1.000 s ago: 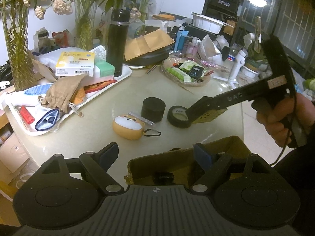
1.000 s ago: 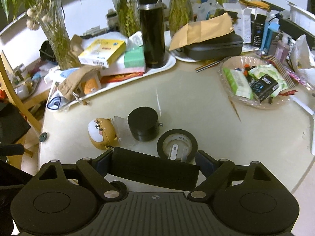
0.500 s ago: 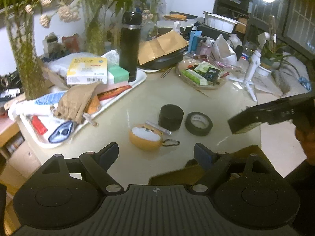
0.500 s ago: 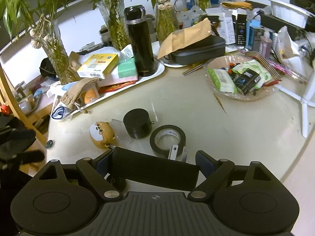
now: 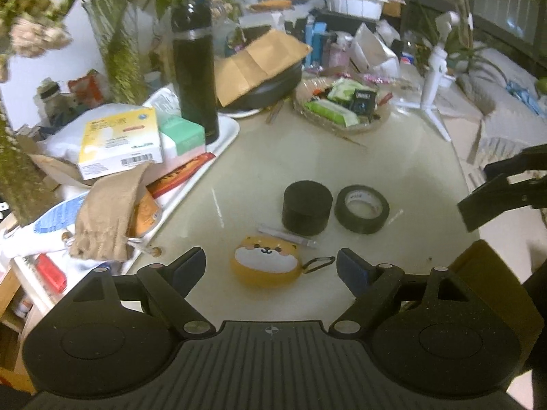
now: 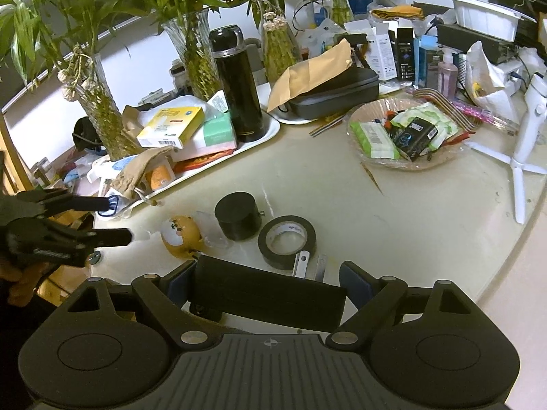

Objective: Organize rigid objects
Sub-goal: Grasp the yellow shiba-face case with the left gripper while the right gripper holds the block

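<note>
My left gripper [image 5: 271, 268] is open over the table's near edge. An orange dog-faced case [image 5: 265, 263] lies just ahead between its fingertips, untouched. Beyond it stand a black round tin [image 5: 307, 206] and a black tape roll [image 5: 361, 208], with a thin silver stick [image 5: 287, 234] in front of the tin. My right gripper [image 6: 268, 280] is shut on a black oblong block [image 6: 270, 294] with two metal prongs [image 6: 302, 263] that stick out toward the tape roll [image 6: 286, 241]. A brown cardboard box [image 5: 492, 283] sits low at the right. The right gripper [image 5: 492, 188] shows at the right edge, the left gripper [image 6: 109, 220] at the left.
A white tray [image 5: 225, 136] at the left holds boxes, a cloth pouch [image 5: 109, 205] and a tall black flask [image 5: 195, 68]. Glass vases with plants stand behind. A glass dish of packets [image 6: 407, 133] and a white tripod [image 6: 523, 157] stand at the right near the table's round edge.
The left gripper swung left from above the cardboard box to over the dog-faced case. The right gripper, still holding the black block, drew back from the tape roll.
</note>
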